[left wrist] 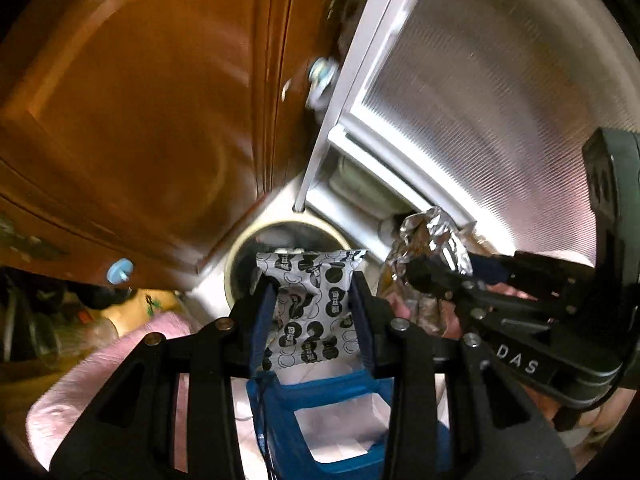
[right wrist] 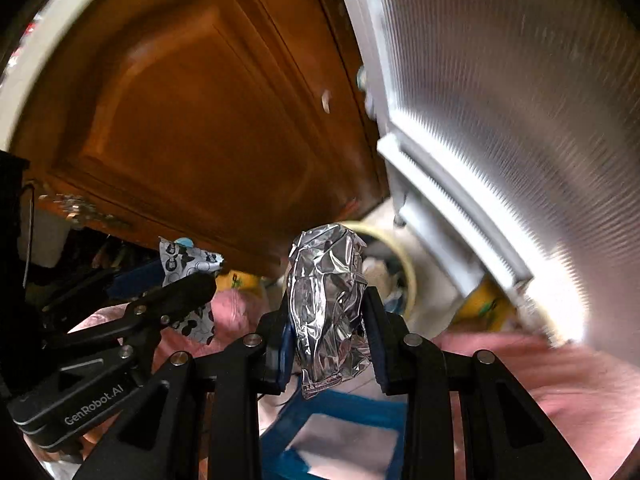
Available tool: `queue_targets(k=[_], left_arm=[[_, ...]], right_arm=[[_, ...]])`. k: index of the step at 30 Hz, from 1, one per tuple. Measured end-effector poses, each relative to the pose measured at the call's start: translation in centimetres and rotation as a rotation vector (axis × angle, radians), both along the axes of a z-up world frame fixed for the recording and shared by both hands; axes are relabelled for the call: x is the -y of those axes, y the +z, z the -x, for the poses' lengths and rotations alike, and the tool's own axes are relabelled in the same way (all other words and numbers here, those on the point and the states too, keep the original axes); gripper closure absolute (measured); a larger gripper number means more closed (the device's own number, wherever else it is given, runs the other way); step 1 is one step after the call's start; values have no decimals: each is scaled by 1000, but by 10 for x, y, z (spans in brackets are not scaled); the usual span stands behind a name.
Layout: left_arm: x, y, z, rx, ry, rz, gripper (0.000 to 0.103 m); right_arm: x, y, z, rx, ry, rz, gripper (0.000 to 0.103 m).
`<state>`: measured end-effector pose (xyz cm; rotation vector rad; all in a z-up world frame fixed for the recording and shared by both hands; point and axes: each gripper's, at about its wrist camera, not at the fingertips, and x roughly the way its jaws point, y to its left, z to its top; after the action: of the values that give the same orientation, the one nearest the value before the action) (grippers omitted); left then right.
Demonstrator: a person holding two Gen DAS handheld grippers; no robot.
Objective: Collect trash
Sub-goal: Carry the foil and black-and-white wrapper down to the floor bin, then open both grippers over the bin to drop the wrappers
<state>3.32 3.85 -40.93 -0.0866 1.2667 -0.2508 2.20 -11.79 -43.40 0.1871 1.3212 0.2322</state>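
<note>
My left gripper is shut on a white wrapper with black dot print, held upright between the blue pads. It also shows in the right wrist view, at the left. My right gripper is shut on a crumpled silver foil wrapper. In the left wrist view the foil wrapper sits at the right, in the right gripper. A round cream-rimmed bin lies ahead, just beyond the printed wrapper; its rim shows in the right wrist view behind the foil.
A brown wooden cabinet door fills the left and top. A ribbed frosted panel in a white frame stands at the right. Pink cloth lies below. A yellow object sits by the panel's base. The view is blurred.
</note>
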Motion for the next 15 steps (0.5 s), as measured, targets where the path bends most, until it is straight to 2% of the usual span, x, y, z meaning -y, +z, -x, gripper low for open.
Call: queue_targets(k=[5,8,13,15], left_arm=[[0,-44,-8,-77,-10,7,69],[2,-64,-14,-114,-12,-4,69],[4,-85,-24,-141,-8,-16,69],[3,-89,-26,-150,-7,-18,69]], right_arm=[[1,-47,-13,-96,-2,-8,72],[0,-61,-23,-102,4,18,72],[3,-89,-33,-149,-10,22,72],[-2,-88,-37,-157,-15,19,72]])
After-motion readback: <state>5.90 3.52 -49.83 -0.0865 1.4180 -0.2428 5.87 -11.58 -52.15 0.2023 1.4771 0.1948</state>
